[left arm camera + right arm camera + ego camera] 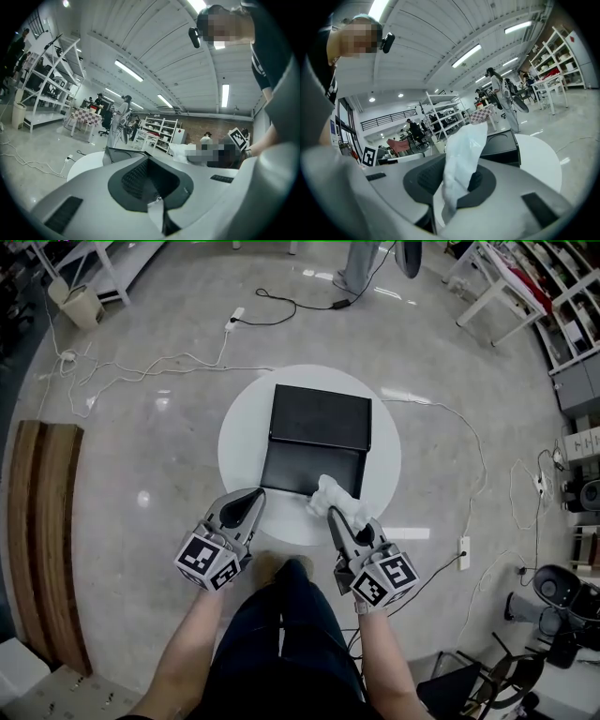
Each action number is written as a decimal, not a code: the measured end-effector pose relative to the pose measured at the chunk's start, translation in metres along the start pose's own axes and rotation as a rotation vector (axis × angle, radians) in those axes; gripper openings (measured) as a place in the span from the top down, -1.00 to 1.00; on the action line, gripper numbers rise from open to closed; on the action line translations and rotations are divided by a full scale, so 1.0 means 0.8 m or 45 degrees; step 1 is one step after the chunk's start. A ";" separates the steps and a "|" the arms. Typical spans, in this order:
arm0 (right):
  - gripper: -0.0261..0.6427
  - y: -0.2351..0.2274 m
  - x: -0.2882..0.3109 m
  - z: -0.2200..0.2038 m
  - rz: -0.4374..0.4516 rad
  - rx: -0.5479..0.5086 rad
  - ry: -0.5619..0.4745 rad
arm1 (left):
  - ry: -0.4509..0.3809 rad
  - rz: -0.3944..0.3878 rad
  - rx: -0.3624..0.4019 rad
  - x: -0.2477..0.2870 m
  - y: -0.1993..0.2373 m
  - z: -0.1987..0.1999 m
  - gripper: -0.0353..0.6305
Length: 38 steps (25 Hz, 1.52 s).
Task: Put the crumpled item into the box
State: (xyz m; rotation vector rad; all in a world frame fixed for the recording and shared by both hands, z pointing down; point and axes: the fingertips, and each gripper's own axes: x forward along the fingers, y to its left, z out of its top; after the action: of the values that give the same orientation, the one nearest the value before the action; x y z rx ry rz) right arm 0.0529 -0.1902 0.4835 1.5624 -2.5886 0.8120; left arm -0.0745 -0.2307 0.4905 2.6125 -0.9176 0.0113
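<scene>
A black box (314, 470) lies open on the round white table (239, 442), its lid (322, 416) folded back on the far side. The crumpled white item (335, 497) hangs over the box's near right corner, with my right gripper (331, 513) shut on it. In the right gripper view the crumpled item (461, 154) stands up from between the pads of the right gripper (457, 183), and the box (501, 140) lies just beyond. My left gripper (251, 502) is shut and holds nothing, at the table's near left edge beside the box. In the left gripper view the left gripper (152, 185) points past the box (119, 152).
White cables (141, 367) and a power strip (234, 317) trail over the floor behind the table; another cable (478, 474) runs along the right. A wooden bench (42, 531) stands at the left. White shelving (506, 282) and a dark chair (553, 615) are at the right.
</scene>
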 end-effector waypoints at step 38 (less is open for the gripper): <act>0.75 -0.100 0.136 -0.088 -0.100 -0.360 0.734 | 0.042 0.082 0.074 0.080 0.065 -0.049 0.89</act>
State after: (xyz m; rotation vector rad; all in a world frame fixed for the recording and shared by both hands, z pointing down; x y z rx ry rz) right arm 0.0473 -0.2783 0.6077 1.1330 -2.1017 0.7156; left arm -0.0509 -0.2932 0.5526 2.6261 -1.0039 0.0995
